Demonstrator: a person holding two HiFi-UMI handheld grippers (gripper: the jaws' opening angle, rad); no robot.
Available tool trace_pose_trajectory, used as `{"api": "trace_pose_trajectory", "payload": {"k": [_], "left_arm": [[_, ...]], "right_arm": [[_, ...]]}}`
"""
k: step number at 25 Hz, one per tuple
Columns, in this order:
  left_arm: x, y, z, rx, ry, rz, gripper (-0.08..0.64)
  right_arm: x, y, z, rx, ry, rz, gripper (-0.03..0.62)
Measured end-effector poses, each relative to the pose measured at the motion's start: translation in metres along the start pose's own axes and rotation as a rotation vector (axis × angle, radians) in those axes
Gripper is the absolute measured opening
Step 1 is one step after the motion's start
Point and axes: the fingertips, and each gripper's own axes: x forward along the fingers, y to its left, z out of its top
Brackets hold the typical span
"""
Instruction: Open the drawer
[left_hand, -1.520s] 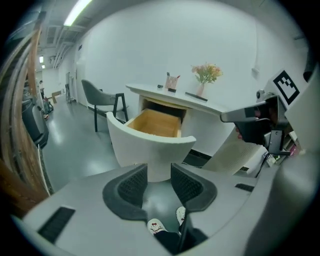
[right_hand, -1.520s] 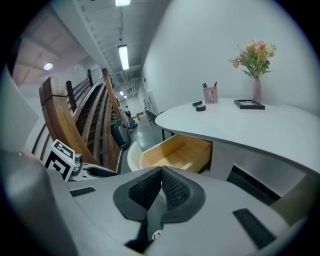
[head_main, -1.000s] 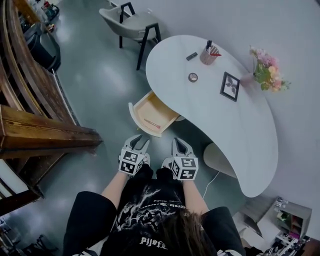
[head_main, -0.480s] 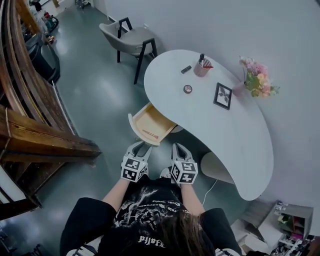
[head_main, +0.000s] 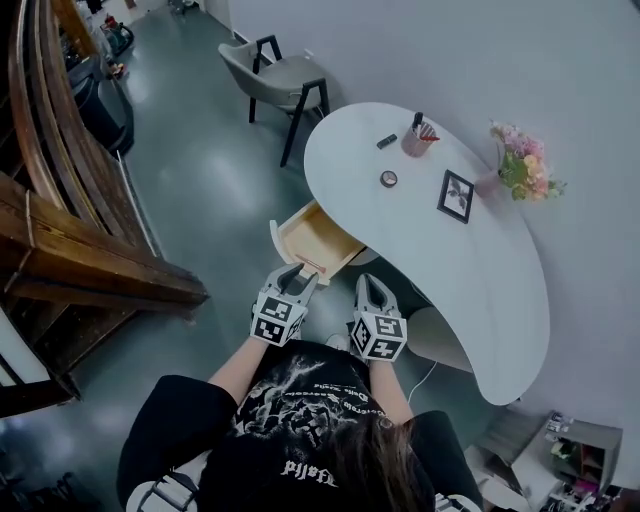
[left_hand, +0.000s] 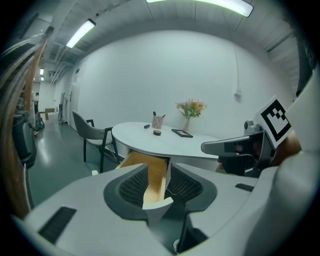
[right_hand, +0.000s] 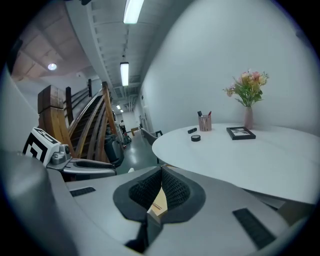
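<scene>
The wooden drawer (head_main: 312, 240) stands pulled out from under the white curved table (head_main: 470, 270), with a small reddish item lying inside. Both grippers hover just short of its front, touching nothing. My left gripper (head_main: 298, 275) is open, and the drawer (left_hand: 150, 177) shows through the gap between its pads. Beside it, my right gripper (head_main: 367, 283) has its fingertips together and holds nothing. Past its pads in the right gripper view, only a sliver of the drawer (right_hand: 158, 199) is visible.
On the tabletop sit a pen cup (head_main: 415, 140), a tape roll (head_main: 389, 179), a picture frame (head_main: 456, 196) and a vase of flowers (head_main: 525, 165). A grey chair (head_main: 285, 75) stands beyond the table's far end. A wooden staircase (head_main: 90, 260) fills the left side.
Both grippers have risen a little, staying side by side in front of the drawer. The drawer has stayed pulled out and the jaws have not changed.
</scene>
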Motion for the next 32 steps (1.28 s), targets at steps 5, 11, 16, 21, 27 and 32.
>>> {"api": "trace_pose_trajectory", "payload": {"k": [5, 11, 16, 21, 27, 32], "left_arm": [[-0.010, 0.004, 0.015, 0.008, -0.042, 0.013, 0.155], [-0.009, -0.001, 0.037, 0.043, -0.098, 0.013, 0.154], [-0.011, 0.000, 0.050, 0.054, -0.144, 0.035, 0.123], [-0.014, -0.001, 0.057, 0.057, -0.181, 0.052, 0.061], [-0.016, -0.001, 0.055, 0.052, -0.188, 0.044, 0.028], [-0.016, -0.006, 0.053, 0.053, -0.185, 0.023, 0.023]], "right_arm": [[-0.004, 0.005, 0.014, -0.016, -0.038, 0.002, 0.025], [-0.005, -0.002, 0.021, -0.036, -0.057, -0.001, 0.025], [-0.005, -0.001, 0.023, -0.060, -0.055, 0.006, 0.025], [-0.005, -0.003, 0.022, -0.067, -0.052, 0.012, 0.025], [-0.005, -0.001, 0.022, -0.059, -0.061, 0.018, 0.025], [-0.006, 0.000, 0.019, -0.071, -0.058, 0.013, 0.025]]}}
